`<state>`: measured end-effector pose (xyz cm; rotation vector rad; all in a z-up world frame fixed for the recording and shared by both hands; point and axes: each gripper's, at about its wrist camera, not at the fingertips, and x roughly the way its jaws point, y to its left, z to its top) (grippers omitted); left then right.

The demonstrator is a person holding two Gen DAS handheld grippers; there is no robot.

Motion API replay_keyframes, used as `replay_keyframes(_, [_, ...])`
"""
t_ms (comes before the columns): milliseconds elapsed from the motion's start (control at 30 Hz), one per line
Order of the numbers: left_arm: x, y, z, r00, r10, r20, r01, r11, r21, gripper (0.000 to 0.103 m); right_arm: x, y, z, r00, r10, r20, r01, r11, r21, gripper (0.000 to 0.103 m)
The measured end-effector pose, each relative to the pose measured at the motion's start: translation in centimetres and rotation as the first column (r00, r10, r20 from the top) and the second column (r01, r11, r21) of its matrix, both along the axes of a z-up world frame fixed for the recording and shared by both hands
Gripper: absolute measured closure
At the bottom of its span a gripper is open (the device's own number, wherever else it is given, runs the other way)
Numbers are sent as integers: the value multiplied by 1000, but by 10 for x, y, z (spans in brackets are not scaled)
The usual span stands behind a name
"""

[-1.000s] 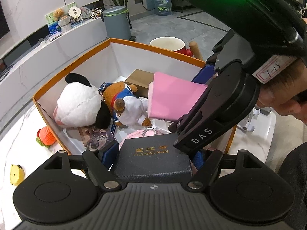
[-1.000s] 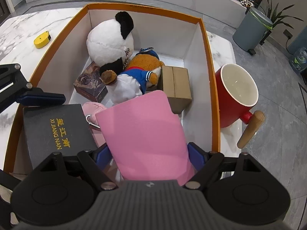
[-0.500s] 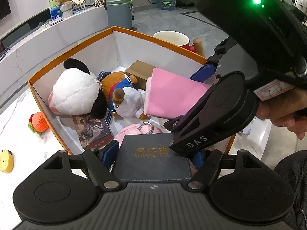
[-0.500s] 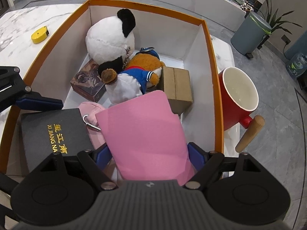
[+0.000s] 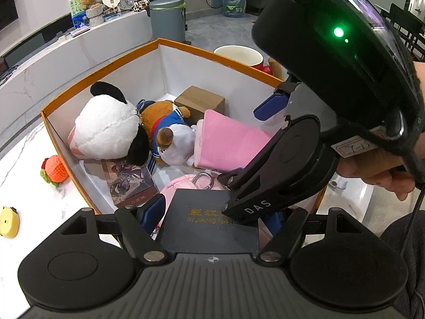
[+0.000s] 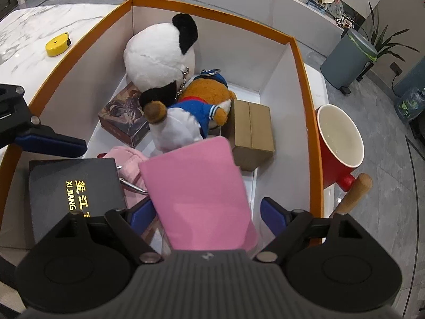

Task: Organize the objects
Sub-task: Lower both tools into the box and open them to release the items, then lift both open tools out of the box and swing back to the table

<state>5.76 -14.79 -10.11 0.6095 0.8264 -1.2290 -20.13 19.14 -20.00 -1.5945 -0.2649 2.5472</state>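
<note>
A white box with an orange rim (image 6: 300, 79) holds a panda plush (image 6: 156, 55), a bear plush in a blue sailor top (image 6: 191, 111), a brown carton (image 6: 252, 130), a picture box (image 6: 122, 117) and a pink plush pouch with a clip (image 6: 127, 159). My left gripper (image 5: 212, 212) is shut on a black box with gold lettering (image 5: 209, 220) over the near end. My right gripper (image 6: 207, 210) is opening. A flat pink pouch (image 6: 196, 194) lies between its fingers, with a gap at the right pad (image 6: 273, 215).
A red pot with a wooden handle (image 6: 337, 143) stands just outside the box's right wall. On the marble top lie a yellow tape measure (image 6: 57, 43) and an orange crochet toy (image 5: 54, 170). A grey bin (image 6: 348, 58) stands on the floor beyond.
The right gripper's fingers have spread, and its right pad has come off the pink pouch. The left gripper still grips the black box in the same place.
</note>
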Motion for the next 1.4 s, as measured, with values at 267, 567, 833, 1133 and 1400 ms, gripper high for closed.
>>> replay_keyframes(267, [-1,0,0,1000,8,3,-8,1000,-1,14,2,-1,-1,1000,-10,-15,10,1000,6,13])
replay_keyframes(567, [-3,4,9,999,41,9,-41,999,-21,5,4,2,4,999,-32,-26,32,999,-10,11])
replay_keyframes(833, [-7,18,42,998,61,24,-58,992,-110,3,17,7,37,994,-76,-79,73,997,-39,10])
replay_keyframes(1133, [-19,43,91,990,67,121,-48,987,-155,3,38,-10,89,979,-89,-184,88,996,-16,10])
replay_keyframes(1400, [-33,79,161,962,115,248,-63,976,-210,3,62,-47,161,934,-40,-355,58,998,40,10])
